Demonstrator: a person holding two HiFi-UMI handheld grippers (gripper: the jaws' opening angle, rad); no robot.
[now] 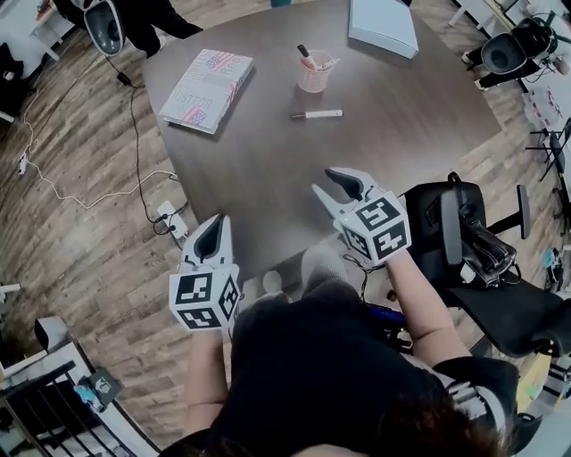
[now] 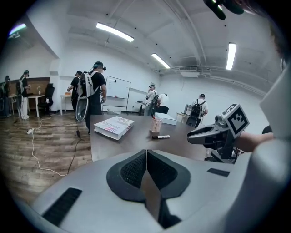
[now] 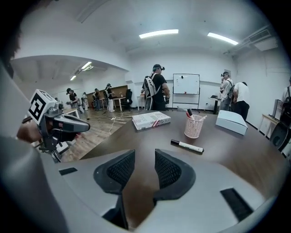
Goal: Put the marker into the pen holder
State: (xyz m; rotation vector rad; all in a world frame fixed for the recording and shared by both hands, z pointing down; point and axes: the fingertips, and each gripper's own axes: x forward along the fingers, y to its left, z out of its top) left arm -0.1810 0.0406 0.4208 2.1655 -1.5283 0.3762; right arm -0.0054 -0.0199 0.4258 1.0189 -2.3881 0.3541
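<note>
A white marker [image 1: 317, 114] with a black cap lies flat on the dark table, just in front of the pink mesh pen holder [image 1: 314, 73], which has pens in it. The marker [image 3: 187, 146] and the holder [image 3: 193, 126] lie ahead of my right gripper [image 1: 331, 188], which hovers over the table's near edge with its jaws apart and empty. My left gripper [image 1: 211, 238] is at the near left edge of the table, its pads pressed together with nothing between them. The marker [image 2: 160, 136] and holder [image 2: 156, 124] appear small and far off in the left gripper view.
A thick book [image 1: 207, 88] lies on the table's left side and a white box [image 1: 383, 24] at the far right. Black office chairs [image 1: 482, 259] stand to my right. Cables [image 1: 107, 183] trail over the wooden floor on the left. Several people stand further back in the room.
</note>
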